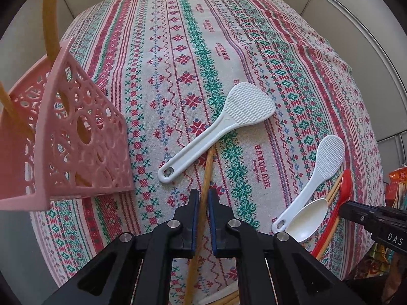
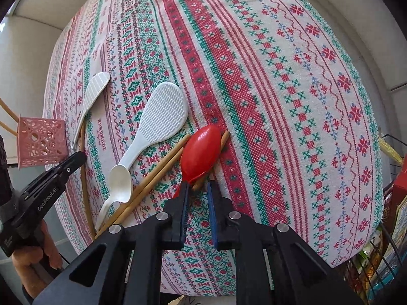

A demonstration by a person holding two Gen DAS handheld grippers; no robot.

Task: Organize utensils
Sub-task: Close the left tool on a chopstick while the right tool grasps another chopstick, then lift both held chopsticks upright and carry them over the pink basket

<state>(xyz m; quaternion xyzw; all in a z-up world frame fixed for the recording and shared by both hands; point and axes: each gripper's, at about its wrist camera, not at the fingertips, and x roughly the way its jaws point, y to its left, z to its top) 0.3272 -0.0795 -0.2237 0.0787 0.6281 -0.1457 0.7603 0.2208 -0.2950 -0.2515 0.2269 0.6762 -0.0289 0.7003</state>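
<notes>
A pink basket is seen at the left of the table. A wooden chopstick is pinched by the left gripper. Farther right, a red spoon is gripped at its handle by the right gripper.

Two white rice paddles; one white spoon; one red spoon (chopsticks uncountable).
</notes>
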